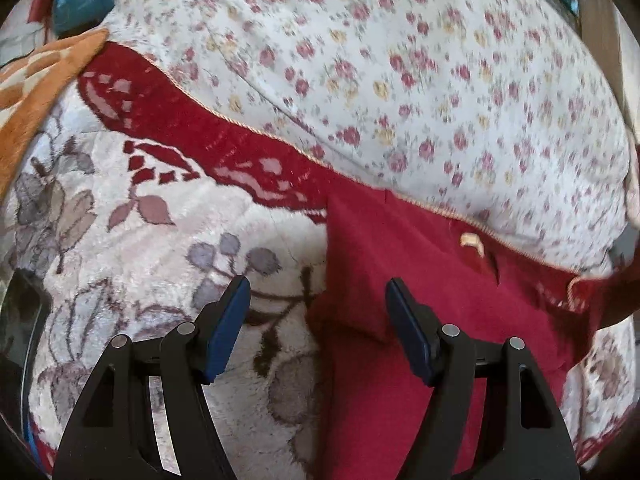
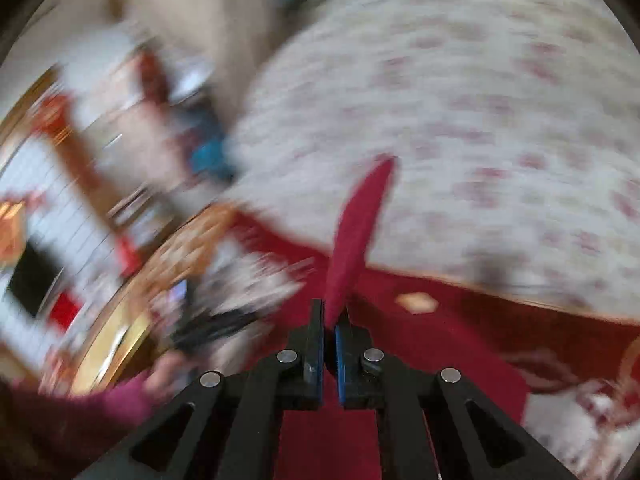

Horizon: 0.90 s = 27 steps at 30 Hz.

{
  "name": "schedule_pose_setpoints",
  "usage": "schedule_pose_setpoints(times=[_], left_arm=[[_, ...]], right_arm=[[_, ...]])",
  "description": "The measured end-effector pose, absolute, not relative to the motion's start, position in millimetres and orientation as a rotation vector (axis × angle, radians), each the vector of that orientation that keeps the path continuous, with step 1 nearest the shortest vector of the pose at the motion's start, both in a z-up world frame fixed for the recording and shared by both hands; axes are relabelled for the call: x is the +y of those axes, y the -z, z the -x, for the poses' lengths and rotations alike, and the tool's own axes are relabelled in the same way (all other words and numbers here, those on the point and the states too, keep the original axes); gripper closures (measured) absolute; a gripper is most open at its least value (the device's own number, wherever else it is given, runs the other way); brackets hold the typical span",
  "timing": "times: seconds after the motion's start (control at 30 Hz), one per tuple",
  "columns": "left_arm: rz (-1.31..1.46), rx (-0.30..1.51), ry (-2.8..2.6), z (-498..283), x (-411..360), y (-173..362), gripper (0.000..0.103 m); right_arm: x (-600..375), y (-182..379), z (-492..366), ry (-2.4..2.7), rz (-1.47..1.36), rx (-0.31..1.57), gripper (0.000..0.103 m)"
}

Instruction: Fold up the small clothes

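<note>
Through the left wrist camera, our left gripper [image 1: 318, 320] has its blue-padded fingers [image 1: 228, 330] spread apart, gripping nothing. Under its left finger we see a plush floral blanket [image 1: 132, 248]; ahead of and beneath its right finger lies the red garment [image 1: 404, 264], flat on that blanket. Further ahead sits a white flowered sheet [image 1: 400, 72]. Through the right wrist camera, heavily blurred, our right gripper [image 2: 329, 324] is pressed together on a fold of the same red garment [image 2: 356, 236], which rises straight ahead from between the pads, with the rest spread below
</note>
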<state>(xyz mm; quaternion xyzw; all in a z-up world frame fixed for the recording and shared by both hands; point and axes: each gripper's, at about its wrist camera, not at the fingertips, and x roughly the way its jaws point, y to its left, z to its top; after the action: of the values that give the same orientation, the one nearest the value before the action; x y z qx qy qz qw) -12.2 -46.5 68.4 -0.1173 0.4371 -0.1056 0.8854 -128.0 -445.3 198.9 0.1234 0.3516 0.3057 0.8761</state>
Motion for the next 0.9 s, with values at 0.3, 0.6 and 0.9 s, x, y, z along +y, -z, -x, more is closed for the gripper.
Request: schedule_pose_setpoints(times=[0.3, 0.6, 0.9], left_arm=[[0.357, 0.887, 0.232, 2.8, -21.7, -72.8, 0.033], [0.286, 0.928, 0.297, -6.8, -49.4, -62.6, 0.033], [0.242, 0.938, 0.251, -2.4, -59.0, -57.9, 0.033]], right_arm=[[-304.2, -101.6, 32.8, -0.771, -0.038, 1.056, 0.099], [-331.0, -19.0, -49.6, -0.349, -0.095, 1.118, 0.048], [-292.1, -50.8, 32.0, -0.461, 0.046, 0.925, 0.048]])
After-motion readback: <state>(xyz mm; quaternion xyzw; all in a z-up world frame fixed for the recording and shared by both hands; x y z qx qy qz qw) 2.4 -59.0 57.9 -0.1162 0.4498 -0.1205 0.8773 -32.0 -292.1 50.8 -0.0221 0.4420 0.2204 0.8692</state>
